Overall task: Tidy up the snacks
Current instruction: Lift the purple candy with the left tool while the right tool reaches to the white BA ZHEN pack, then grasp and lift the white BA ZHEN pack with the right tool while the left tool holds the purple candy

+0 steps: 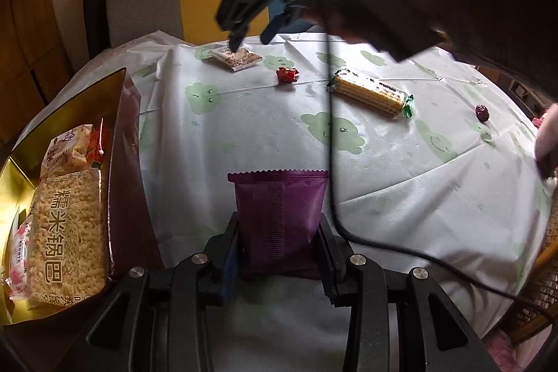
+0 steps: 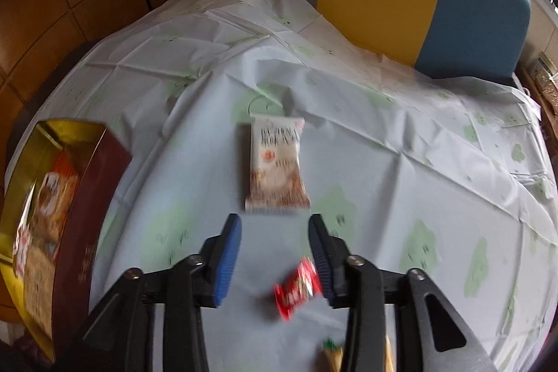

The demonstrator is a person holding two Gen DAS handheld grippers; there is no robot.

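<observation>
My left gripper (image 1: 278, 227) is shut on a purple snack packet (image 1: 279, 194), held upright just above the near part of the table. To its left stands a dark red box (image 1: 87, 93) with a gold inside and several snack packs in it. In the left wrist view my right gripper (image 1: 251, 40) hangs over a white-and-brown packet (image 1: 237, 58) at the far edge. In the right wrist view that gripper (image 2: 275, 218) is open, its fingertips just short of the packet (image 2: 277, 166). A red candy (image 2: 296, 288) lies on the cloth below, beside the right finger.
A yellow wafer pack (image 1: 371, 95), the red candy (image 1: 287, 74) and a dark red date (image 1: 482, 112) lie on the white cloth with green prints. A black cable (image 1: 331, 135) hangs across the left wrist view. A grey, yellow and blue chair (image 2: 418, 6) stands behind the table.
</observation>
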